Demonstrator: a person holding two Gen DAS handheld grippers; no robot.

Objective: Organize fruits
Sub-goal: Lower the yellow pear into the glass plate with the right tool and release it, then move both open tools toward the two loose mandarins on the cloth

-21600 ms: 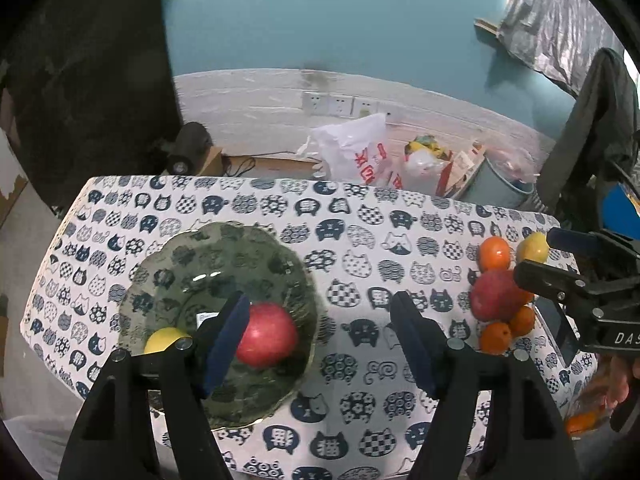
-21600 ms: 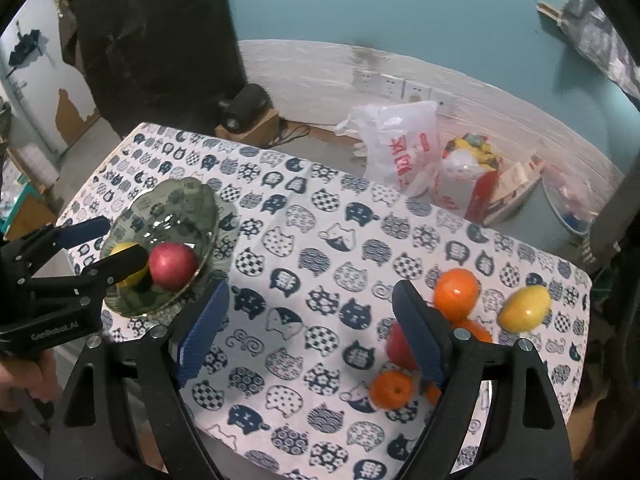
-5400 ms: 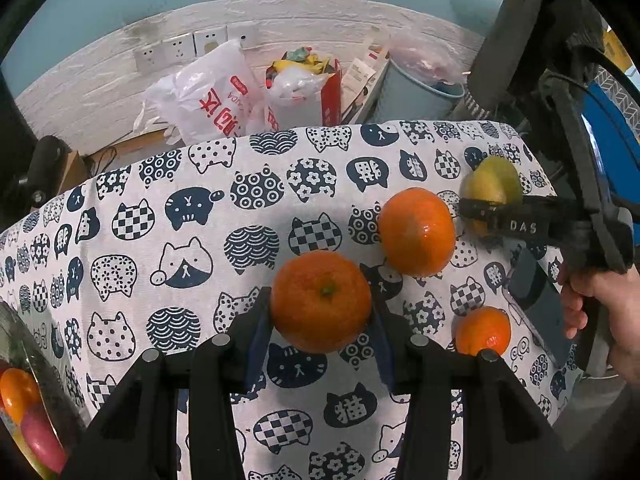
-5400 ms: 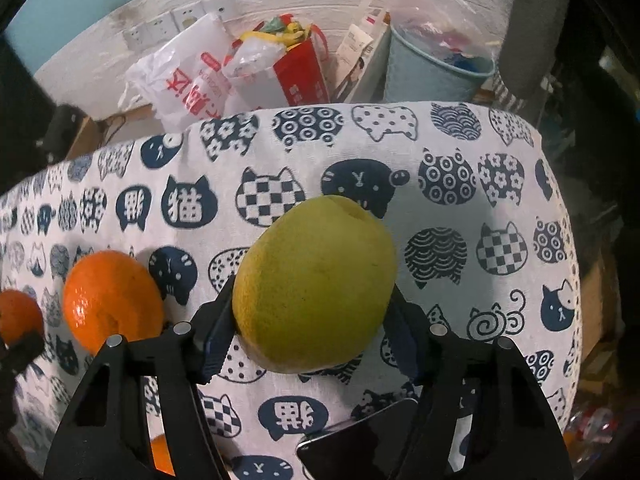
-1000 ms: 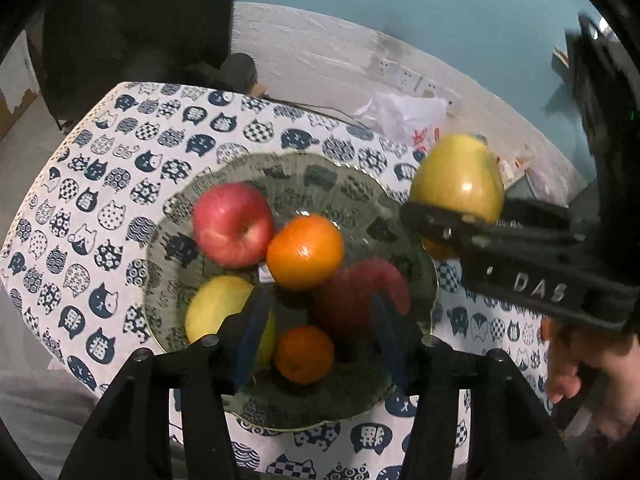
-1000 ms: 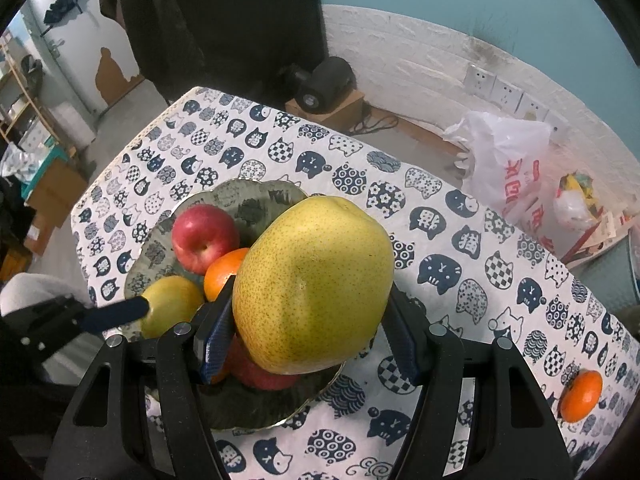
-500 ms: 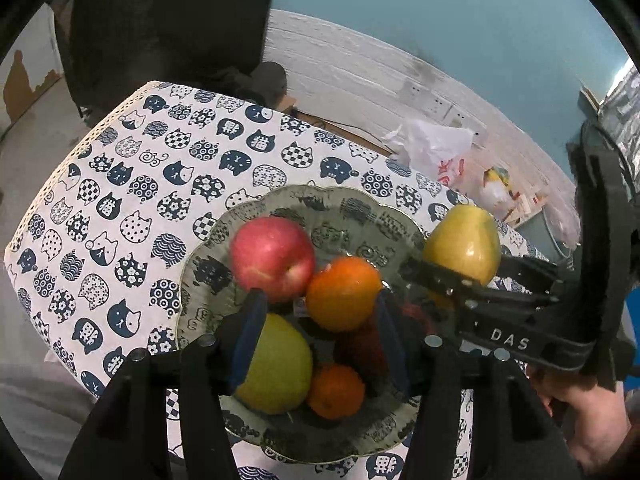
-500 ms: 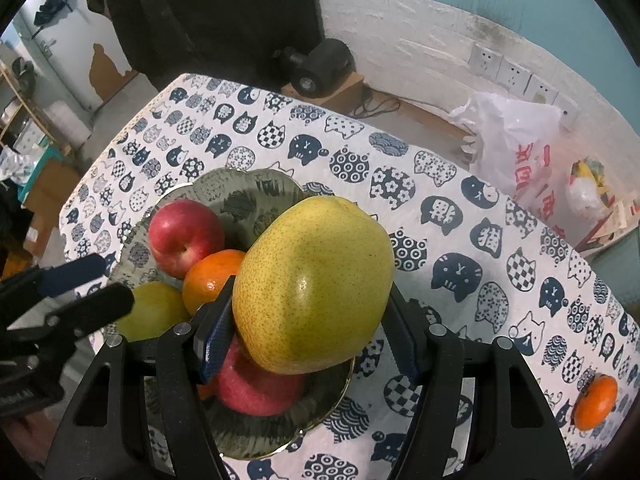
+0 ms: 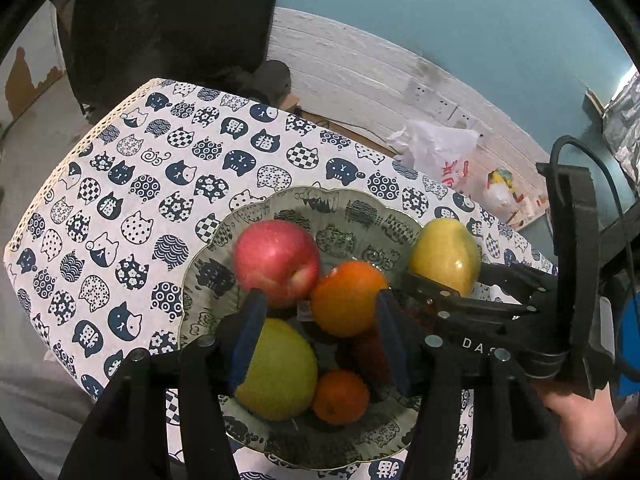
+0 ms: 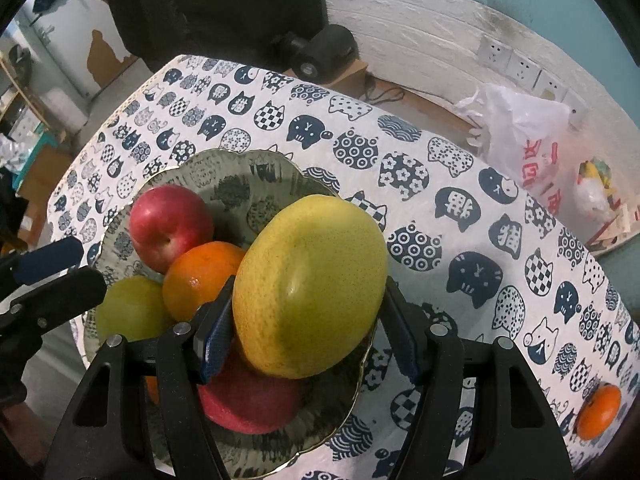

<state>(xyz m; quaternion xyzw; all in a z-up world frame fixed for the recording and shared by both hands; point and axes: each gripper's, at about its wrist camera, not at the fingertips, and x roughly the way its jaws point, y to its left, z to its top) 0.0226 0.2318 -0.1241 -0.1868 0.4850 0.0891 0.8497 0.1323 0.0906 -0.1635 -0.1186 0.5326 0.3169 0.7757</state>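
The right hand-held gripper point(image 10: 308, 320) pinches a yellow-green pear point(image 10: 310, 286) between its blue pads, holding it above the right rim of a scalloped glass bowl point(image 10: 240, 168) on a table point(image 10: 440, 208) draped in a cat-print cloth. The bowl holds a red apple point(image 9: 276, 262) at the far left, an orange point(image 9: 346, 298) touching it at centre, a second pear point(image 9: 276, 370) at the near left, a small mandarin point(image 9: 340, 396) just beside that, and a darker red apple point(image 10: 248, 400) partly hidden under the held fruit. The left hand-held gripper point(image 9: 320, 344) hovers over the near side of the bowl, its jaws spread and holding nothing. The bowl's near rim sits close to the table's near edge. Patterned cloth lies bare beyond the bowl to the far edge and out to the right, where one more mandarin point(image 10: 598, 412) rests well apart near the right corner. A white plastic bag point(image 10: 524, 136) sits on the floor past the far edge.
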